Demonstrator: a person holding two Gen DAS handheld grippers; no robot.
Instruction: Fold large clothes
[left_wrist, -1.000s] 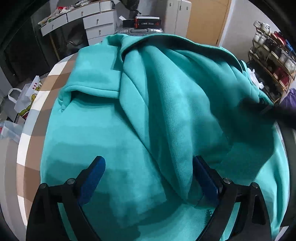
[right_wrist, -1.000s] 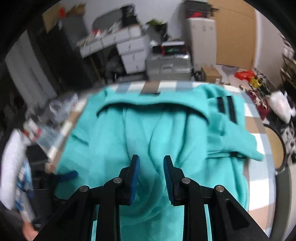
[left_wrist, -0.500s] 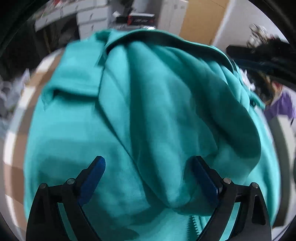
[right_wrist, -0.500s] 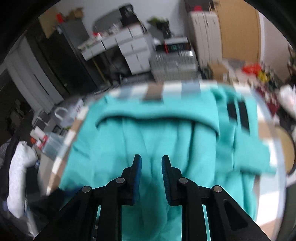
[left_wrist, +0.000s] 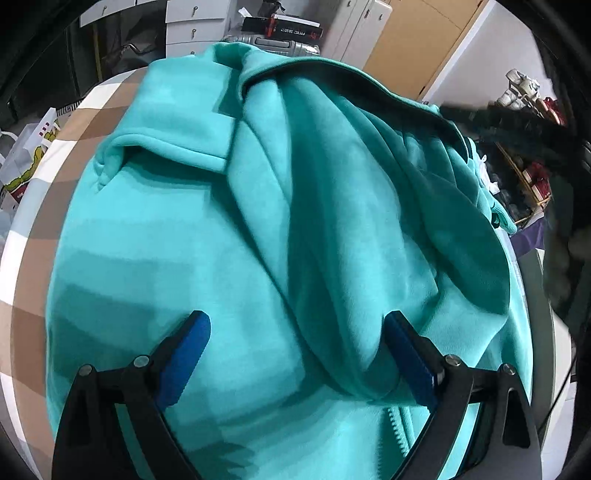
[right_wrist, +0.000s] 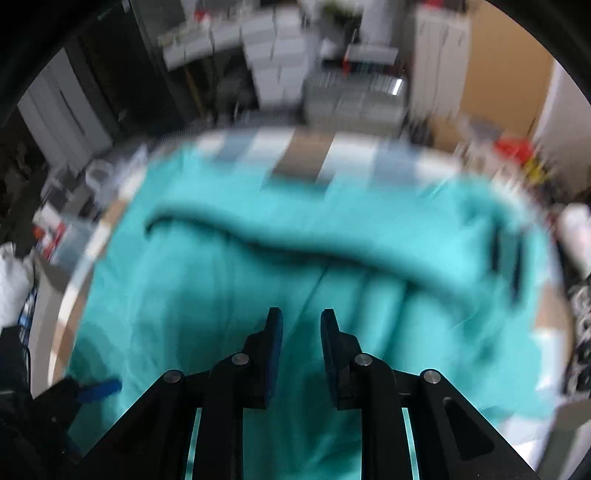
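Note:
A large teal zip hoodie (left_wrist: 207, 236) lies spread over a round table with a checked cloth (left_wrist: 33, 206). In the left wrist view a thick fold of it (left_wrist: 332, 229) runs from the far edge down toward the right finger. My left gripper (left_wrist: 295, 354) is open wide just above the cloth, empty. In the blurred right wrist view the hoodie (right_wrist: 258, 280) fills the table, with a dark-lined edge across it. My right gripper (right_wrist: 301, 332) has its jaws close together with a narrow gap, above the cloth; whether cloth is pinched between them is unclear.
White drawer units (left_wrist: 192, 26) and a silver suitcase (left_wrist: 280, 44) stand behind the table. A shoe rack (left_wrist: 532, 110) is at the right. Bags (left_wrist: 22, 162) sit on the floor at the left. The left gripper shows at the lower left of the right wrist view (right_wrist: 96, 387).
The right gripper has risen and pulled back, its view now motion-blurred. The hoodie's right part has been lifted and shifted over. The left gripper stayed open in place.

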